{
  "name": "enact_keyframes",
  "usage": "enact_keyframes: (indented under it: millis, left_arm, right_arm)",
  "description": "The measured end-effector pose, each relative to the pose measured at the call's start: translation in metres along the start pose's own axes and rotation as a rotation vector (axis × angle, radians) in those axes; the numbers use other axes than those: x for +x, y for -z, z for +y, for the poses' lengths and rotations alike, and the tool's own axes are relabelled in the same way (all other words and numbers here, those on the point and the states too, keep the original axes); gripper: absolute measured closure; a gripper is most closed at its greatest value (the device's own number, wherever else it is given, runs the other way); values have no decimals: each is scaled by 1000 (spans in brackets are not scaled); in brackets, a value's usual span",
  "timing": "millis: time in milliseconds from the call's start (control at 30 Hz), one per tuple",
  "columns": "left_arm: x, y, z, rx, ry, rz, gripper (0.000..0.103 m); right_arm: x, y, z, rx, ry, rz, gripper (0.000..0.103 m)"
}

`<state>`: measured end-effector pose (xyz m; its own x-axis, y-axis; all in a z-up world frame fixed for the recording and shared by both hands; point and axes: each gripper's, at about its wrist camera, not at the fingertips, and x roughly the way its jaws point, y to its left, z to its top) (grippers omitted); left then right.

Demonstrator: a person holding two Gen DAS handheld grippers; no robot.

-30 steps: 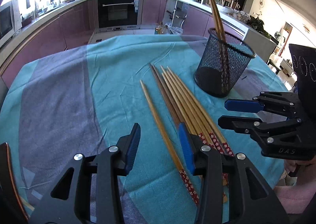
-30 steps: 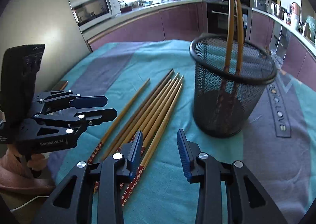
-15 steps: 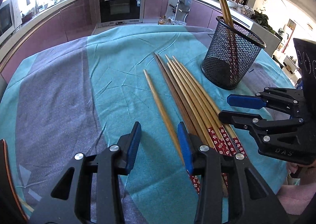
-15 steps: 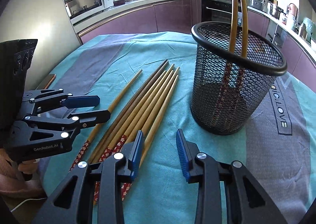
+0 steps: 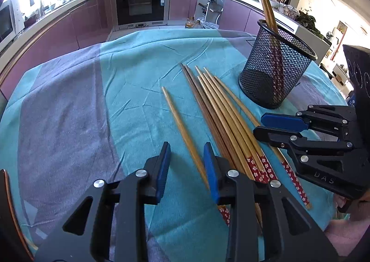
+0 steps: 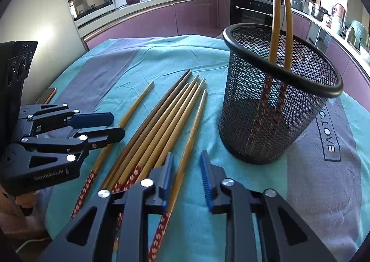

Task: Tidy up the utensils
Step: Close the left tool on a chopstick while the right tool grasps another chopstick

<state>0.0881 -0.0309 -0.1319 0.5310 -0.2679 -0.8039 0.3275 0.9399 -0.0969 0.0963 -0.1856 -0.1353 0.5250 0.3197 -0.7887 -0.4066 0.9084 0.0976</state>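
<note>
Chopsticks (image 5: 222, 118) lie loose in a fan on the teal tablecloth (image 5: 143, 72), tips pointing away toward the kitchen counters, red flower-patterned handle ends toward the person. Long axis runs near-to-far and leans a little to the left going away. One stick, the single chopstick (image 5: 182, 132), lies apart on the left of the bundle; another, the outermost chopstick (image 6: 185, 151), lies a little apart on the right.

Mesh holder (image 6: 277, 105) stands upright beyond and to the right of the bundle, two chopsticks already in it, leaning on the rim.

Left gripper (image 5: 186, 165): jaws apart but closing. In its own view the single chopstick passes between the blue pads at its handle half; the pads do not seem to press on it yet. Right gripper (image 6: 186, 174): jaws apart and closing. The outermost chopstick runs under the left pad rather than cleanly in the gap, so whether it lies between the pads is unclear.

Key relation: each gripper looks along the sticks, with its jaws set across the shaft, at the near handle ends. Left is on the left-hand stray, right on the right-hand one, and right is nearer the holder.

Judgement: pick-up phase, most sticks not yet stowed. Right-hand stick has the shorter carry. Risk: a thin shaft pinched near one end may pivot or slip.
</note>
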Motion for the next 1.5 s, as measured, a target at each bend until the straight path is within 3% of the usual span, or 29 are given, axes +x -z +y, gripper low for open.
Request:
enact_keyframes:
  millis: [100, 300, 600, 1167, 1500]
  left_arm:
    - [2, -3, -1, -14, -3, 1, 89]
    - [2, -4, 3, -62, 11, -7, 95]
    - [-12, 0, -5, -34, 61, -37, 96]
    - [11, 1, -5, 11, 98, 28, 95]
    - [2, -1, -6, -4, 69, -4, 96]
  right_arm:
    - [0, 0, -3, 28, -14, -3, 94]
    - [-4, 3, -10, 62, -24, -15, 96]
    - [-24, 6, -11, 29, -76, -61, 97]
    - [-7, 2, -4, -24, -93, 17, 96]
    - [-21, 5, -7, -10, -113, -35, 97]
